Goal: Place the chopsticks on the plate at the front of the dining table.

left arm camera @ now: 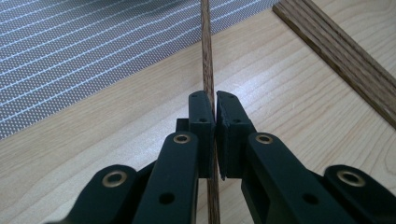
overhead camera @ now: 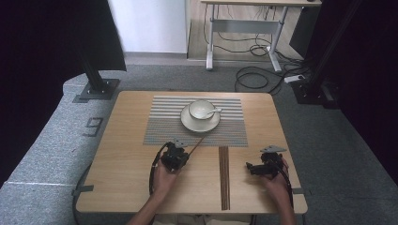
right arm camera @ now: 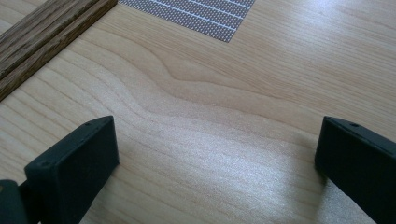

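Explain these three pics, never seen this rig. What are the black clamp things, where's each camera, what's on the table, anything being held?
No robot here: a person sits at the table with a hand-held two-jaw gripper in each hand. The high view looks down from above the person's side; the forearms come in from the bottom. The other two pictures come from cameras riding on the grippers, looking along their black jaws.

On the table lies a striped placemat. On it stands a saucer with a cup and a spoon in the cup. Nearer the person lies a bundle of dark wooden sticks.

The left gripper is shut on one thin stick, which points toward the mat. The right gripper is open, jaws wide apart over bare wood, holding nothing.
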`<state>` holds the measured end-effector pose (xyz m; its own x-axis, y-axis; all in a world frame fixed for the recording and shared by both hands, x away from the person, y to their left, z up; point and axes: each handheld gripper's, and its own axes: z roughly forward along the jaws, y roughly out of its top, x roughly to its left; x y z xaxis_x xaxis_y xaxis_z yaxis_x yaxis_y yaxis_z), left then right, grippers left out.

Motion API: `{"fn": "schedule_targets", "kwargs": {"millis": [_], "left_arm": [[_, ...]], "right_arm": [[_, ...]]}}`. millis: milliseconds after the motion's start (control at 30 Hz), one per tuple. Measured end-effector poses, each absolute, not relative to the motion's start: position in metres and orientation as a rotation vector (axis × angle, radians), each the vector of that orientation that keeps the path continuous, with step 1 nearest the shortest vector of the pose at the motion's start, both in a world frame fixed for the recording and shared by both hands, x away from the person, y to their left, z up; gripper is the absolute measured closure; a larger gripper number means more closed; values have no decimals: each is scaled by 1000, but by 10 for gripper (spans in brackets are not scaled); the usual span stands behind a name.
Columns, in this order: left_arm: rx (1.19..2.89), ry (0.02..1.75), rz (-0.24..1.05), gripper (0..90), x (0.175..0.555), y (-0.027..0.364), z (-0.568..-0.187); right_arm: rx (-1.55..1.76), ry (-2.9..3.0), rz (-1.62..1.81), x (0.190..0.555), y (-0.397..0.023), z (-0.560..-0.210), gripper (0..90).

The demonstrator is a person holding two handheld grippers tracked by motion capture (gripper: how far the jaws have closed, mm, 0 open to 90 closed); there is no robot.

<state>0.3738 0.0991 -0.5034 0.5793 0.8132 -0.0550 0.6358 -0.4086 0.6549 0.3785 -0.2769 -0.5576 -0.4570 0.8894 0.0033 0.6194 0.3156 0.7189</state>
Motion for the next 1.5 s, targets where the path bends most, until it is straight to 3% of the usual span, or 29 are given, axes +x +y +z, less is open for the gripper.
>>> {"fn": "schedule_targets", "kwargs": {"millis": [1500], "left_arm": [[2143,1231,420,855,401,117,-492]], "right_arm": [[1343,2193,933,378,-277,-558,0]]}}
